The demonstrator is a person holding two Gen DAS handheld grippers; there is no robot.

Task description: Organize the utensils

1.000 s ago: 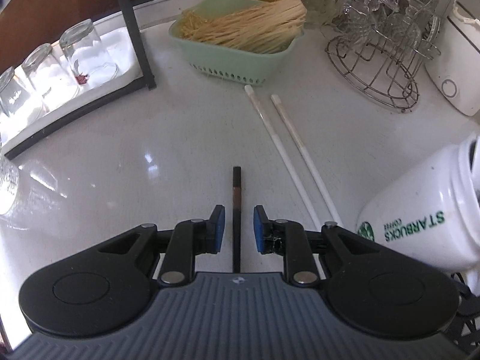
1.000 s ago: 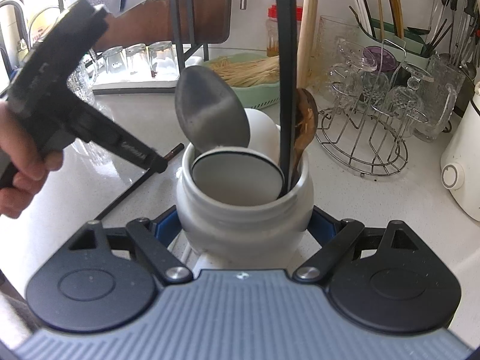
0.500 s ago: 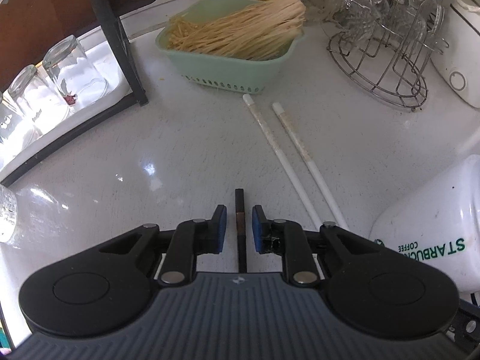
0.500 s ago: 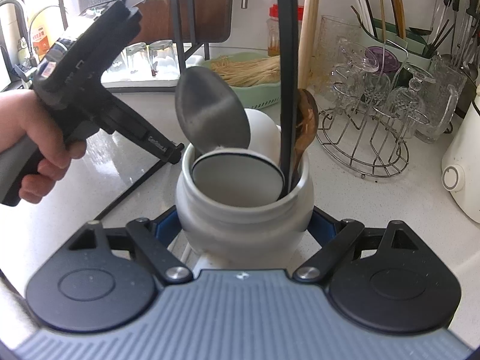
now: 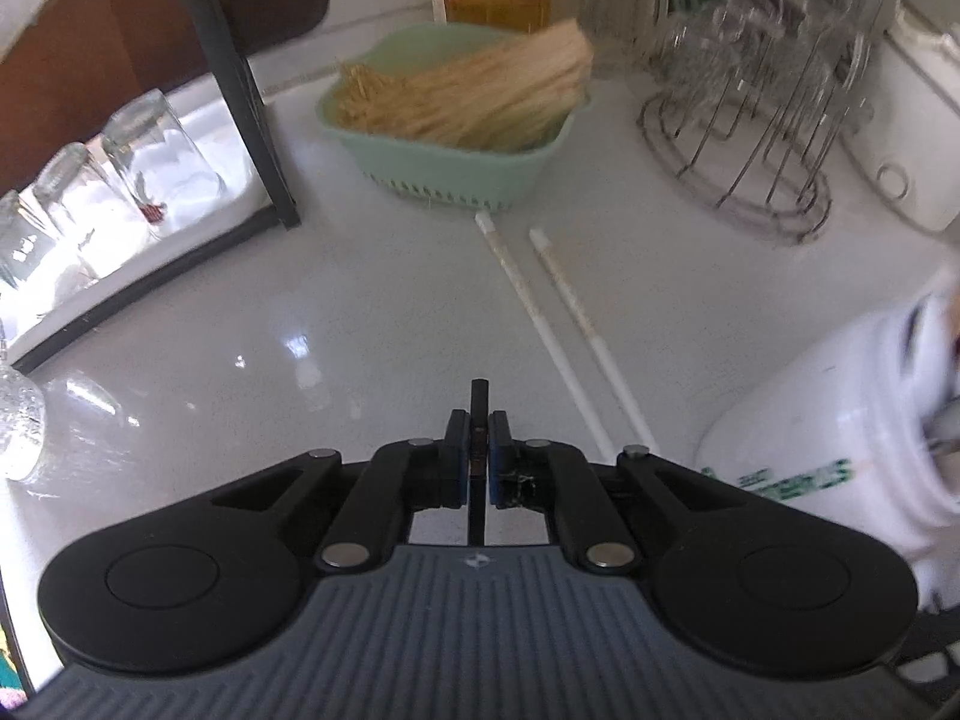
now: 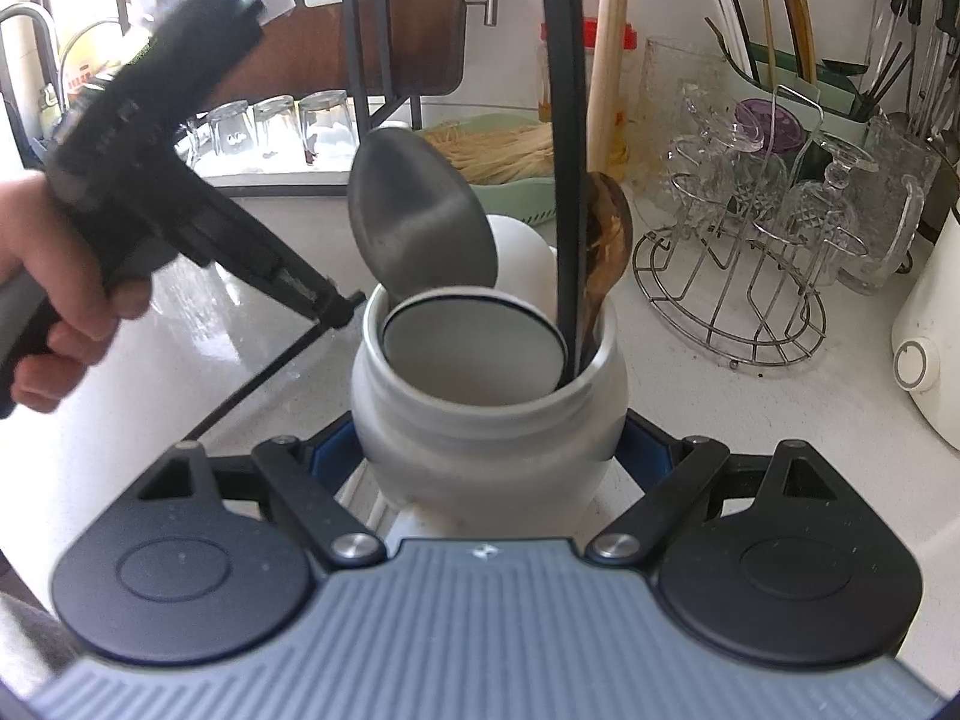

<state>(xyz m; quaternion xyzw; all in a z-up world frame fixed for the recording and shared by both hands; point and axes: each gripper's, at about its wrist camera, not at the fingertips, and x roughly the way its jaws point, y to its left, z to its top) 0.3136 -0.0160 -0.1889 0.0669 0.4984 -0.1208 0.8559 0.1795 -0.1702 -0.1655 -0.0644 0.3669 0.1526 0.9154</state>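
Left wrist view, bottom centre: the left gripper [image 5: 478, 450] has just been closing its jaws, and its blue pads now pinch a thin black chopstick [image 5: 479, 401] whose end pokes out just past the fingertips. Right of it, two white chopsticks [image 5: 561, 330] lie side by side on the white counter [image 5: 252, 324], running up toward mid-frame. At the right edge a white jar [image 5: 840, 420] with green lettering leans, blurred. Farther up, centre, a green basket [image 5: 456, 171] holds pale sticks. Upturned glasses [image 5: 150, 174] stand at the left; a wire rack [image 5: 744, 168] stands at the upper right.

Right wrist view, bottom centre: the right gripper [image 6: 489, 456] clamps the jar [image 6: 489, 420] on both sides. From the jar rise a steel ladle [image 6: 420, 228], a black handle [image 6: 567, 120] and a wooden spoon [image 6: 606, 228]. At the left, a hand [image 6: 54, 300] carries the left gripper [image 6: 343, 309], its tip just beside the jar's rim, the black chopstick [image 6: 258, 381] slanting down to the lower left. Upper right, a caddy [image 6: 798, 78] holds more chopsticks.
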